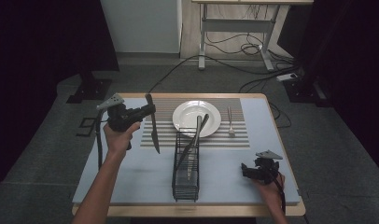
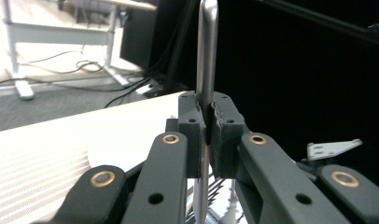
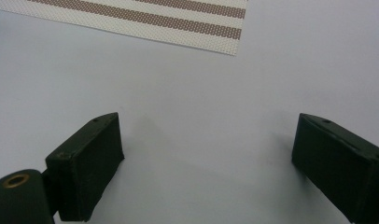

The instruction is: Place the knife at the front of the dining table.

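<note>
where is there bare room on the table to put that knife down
Free: striped mat left of the plate, under the knife; blue table between left forearm and wire basket. Crowded: plate, basket, fork.

We see a wood-edged table (image 1: 290, 211) under a pale blue cover (image 1: 260, 154). On the cover lie a striped placemat (image 1: 171, 133) (brown bands on white) and a black wire rack (image 1: 185, 175), whose far end overlaps the placemat's near edge. A white plate (image 1: 180, 119) and a fork (image 1: 230, 122) rest on the placemat, near each other.
</note>
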Demonstrator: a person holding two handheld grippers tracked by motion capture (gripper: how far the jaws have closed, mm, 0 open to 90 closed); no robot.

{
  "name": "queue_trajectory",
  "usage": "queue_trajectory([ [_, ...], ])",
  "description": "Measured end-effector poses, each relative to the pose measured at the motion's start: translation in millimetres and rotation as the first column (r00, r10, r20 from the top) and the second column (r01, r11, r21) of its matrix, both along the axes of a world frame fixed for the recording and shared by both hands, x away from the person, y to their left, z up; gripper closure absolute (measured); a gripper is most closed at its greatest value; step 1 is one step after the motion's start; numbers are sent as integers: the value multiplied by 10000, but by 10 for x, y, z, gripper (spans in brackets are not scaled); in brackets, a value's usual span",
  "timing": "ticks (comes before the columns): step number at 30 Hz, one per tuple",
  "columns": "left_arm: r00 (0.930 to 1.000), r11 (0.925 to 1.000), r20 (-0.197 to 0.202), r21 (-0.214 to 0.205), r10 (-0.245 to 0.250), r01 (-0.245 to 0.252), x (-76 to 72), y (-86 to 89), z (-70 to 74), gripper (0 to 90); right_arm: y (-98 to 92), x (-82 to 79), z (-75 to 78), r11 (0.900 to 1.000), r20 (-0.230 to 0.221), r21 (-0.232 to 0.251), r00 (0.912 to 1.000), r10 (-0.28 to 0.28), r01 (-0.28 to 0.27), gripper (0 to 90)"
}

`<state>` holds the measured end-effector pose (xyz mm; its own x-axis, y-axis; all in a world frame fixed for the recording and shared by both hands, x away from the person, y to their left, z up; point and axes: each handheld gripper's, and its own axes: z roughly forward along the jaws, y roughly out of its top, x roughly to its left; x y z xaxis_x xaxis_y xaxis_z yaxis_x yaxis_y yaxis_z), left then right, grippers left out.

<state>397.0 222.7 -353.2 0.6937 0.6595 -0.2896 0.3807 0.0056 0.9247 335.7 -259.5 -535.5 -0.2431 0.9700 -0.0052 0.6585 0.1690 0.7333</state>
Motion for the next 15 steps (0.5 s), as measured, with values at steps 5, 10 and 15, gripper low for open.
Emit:
queue_trajectory([
  [5,9984,9991,-408,131,398,-393,108,78,-159,841,0,1,-2,10000,33,-5,10000,-5,5,83],
  [10,9956,9972,-576,163,741,-733,225,131,-250,841,-1,2,-2,10000,23,1,10000,-3,3,83],
  [15,9927,9948,-681,285,998,-981,368,117,-322,841,-3,2,-3,10000,41,-16,10000,15,-15,83],
])
